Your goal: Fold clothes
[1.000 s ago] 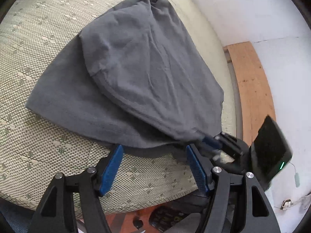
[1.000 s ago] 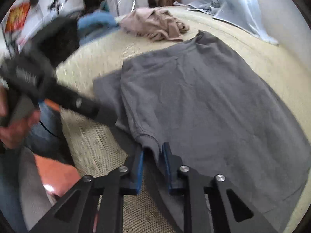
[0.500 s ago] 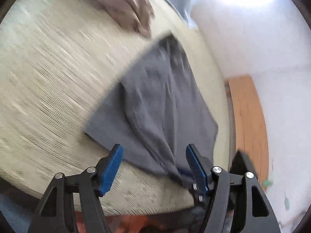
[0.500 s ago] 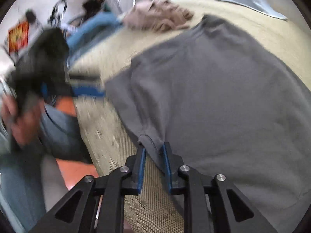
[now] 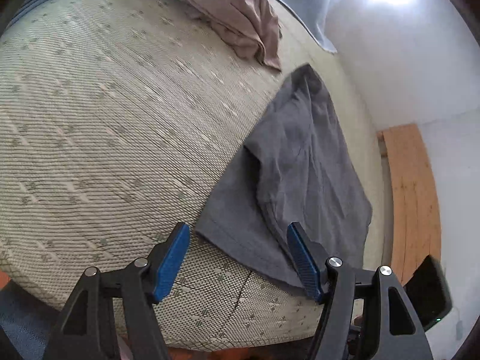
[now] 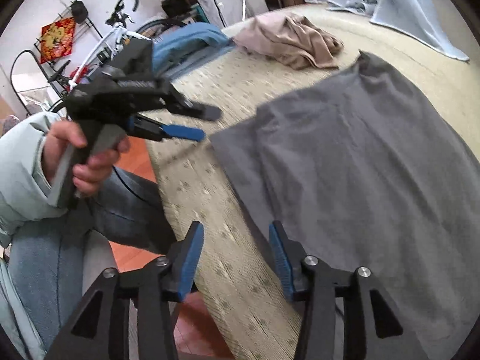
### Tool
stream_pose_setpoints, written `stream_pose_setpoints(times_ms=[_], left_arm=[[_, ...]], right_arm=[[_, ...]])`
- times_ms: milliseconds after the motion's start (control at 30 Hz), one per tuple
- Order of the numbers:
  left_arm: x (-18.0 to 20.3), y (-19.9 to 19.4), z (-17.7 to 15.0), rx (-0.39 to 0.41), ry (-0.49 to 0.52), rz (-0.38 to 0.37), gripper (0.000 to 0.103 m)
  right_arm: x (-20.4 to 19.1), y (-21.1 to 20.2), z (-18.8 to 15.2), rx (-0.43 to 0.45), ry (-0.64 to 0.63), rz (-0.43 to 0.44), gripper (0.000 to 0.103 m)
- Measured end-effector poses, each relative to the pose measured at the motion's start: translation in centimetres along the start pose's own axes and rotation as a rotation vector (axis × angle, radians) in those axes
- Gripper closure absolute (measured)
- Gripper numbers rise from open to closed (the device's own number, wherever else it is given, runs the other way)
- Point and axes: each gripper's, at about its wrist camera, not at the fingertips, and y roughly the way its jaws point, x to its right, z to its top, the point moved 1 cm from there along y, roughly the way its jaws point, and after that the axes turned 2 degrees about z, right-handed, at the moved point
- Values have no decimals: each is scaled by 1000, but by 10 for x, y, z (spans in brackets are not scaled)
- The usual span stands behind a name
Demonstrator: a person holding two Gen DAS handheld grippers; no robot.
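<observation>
The left gripper [image 5: 238, 258] and the right gripper [image 6: 237, 259] both hang with jaws spread wide, gripping nothing. The patterned mattress [image 5: 99, 126] spreads beneath them, and the gray shirt [image 6: 360, 165] lies partly folded just ahead of the right gripper. Farther off sits a beige garment [image 6: 295, 42]. A bare hand [image 6: 87, 156] tilts the left gripper above the mattress edge.

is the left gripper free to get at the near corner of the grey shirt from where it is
Probably yes. The left gripper is open and empty, and the grey shirt has its near corner lying flat on the mat between the fingers, with nothing on top of it.
</observation>
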Motion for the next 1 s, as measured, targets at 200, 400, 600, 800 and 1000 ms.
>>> stream_pose_setpoints(times_ms=[200,400,600,800,1000], left_arm=[[-5,-2,2,5,11,16,35],[-12,-1,3,-2,-7,15,86],[-14,-13,4,35,-10,-24,98],[-11,-20,2,35,-5,-95,101],[-3,-24,11,25,-3,-175,101]], right_arm=[[-11,4,10,64,-19,-39,51],[-23,13,17,100,-78,-120,50],[-44,32,21,94,-178,-212,49],[-64,55,29,130,-271,-397,45],[-91,80,38,194,-400,-569,32]])
